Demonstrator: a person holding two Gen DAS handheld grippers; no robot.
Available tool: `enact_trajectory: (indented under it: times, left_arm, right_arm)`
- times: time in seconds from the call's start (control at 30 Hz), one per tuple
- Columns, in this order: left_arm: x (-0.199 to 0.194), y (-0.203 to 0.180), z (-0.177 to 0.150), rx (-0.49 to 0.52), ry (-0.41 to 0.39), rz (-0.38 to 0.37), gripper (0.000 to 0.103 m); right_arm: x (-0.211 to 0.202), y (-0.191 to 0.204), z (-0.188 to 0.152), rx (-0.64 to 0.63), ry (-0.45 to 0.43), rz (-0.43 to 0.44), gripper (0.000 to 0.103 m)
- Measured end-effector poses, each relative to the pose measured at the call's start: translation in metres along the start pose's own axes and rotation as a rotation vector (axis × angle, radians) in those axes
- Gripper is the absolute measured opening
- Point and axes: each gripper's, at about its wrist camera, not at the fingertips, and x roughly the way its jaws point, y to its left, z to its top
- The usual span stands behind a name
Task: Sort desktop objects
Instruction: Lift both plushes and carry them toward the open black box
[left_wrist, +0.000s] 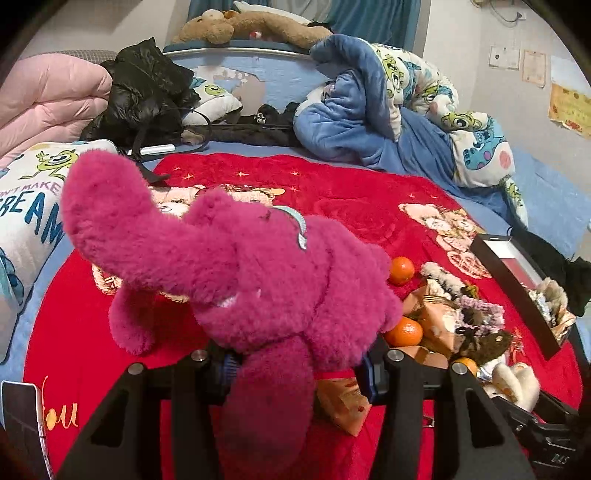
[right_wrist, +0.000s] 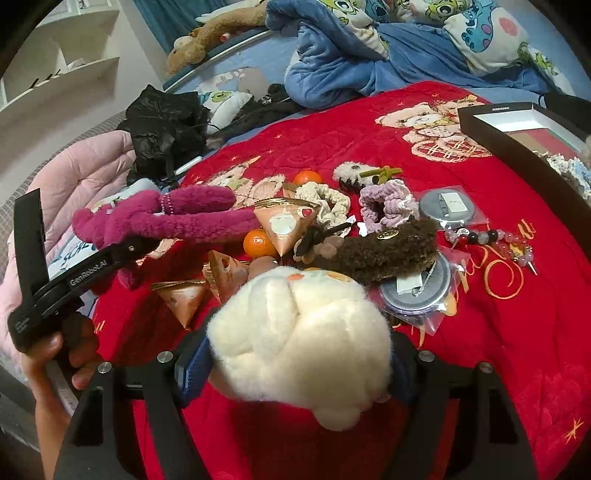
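Note:
My left gripper (left_wrist: 295, 363) is shut on a magenta plush toy (left_wrist: 236, 266) and holds it above the red blanket (left_wrist: 343, 199); it also shows in the right wrist view (right_wrist: 166, 218). My right gripper (right_wrist: 299, 363) is shut on a cream plush toy (right_wrist: 299, 336), lifted over the pile. The pile holds oranges (right_wrist: 259, 242), triangular snack packets (right_wrist: 286, 225), scrunchies (right_wrist: 384, 205), a brown fuzzy clip (right_wrist: 384, 251), round tins in bags (right_wrist: 448, 205) and a bead bracelet (right_wrist: 487, 238).
A dark open box (right_wrist: 517, 144) with crocheted items stands at the right. A black jacket (left_wrist: 144, 88), a pink quilt (left_wrist: 44, 99), pillows and a blue blanket (left_wrist: 354, 110) lie at the far end of the bed. A brown plush (left_wrist: 251, 26) lies on the headboard.

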Motion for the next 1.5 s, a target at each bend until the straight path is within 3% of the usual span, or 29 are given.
enact_trajectory:
  times: [0.6, 0.8, 1.23, 1.5]
  left_arm:
    - [-0.043, -0.019, -0.009, 0.02, -0.061, 0.0, 0.052]
    - [-0.057, -0.042, -0.01, 0.041, -0.08, -0.046, 0.052]
    - [-0.07, -0.15, -0.029, 0.196, -0.076, -0.179, 0.052]
    - [-0.074, -0.216, -0.048, 0.24, -0.062, -0.283, 0.052]
  right_arm:
    - [-0.032, -0.015, -0.005, -0.001, -0.027, 0.011, 0.075]
    - [-0.052, -0.029, -0.006, 0.001, -0.056, -0.002, 0.076]
    - [-0.093, -0.075, -0.009, 0.068, -0.113, -0.063, 0.076]
    - [-0.142, -0.113, -0.021, 0.102, -0.172, -0.11, 0.076]
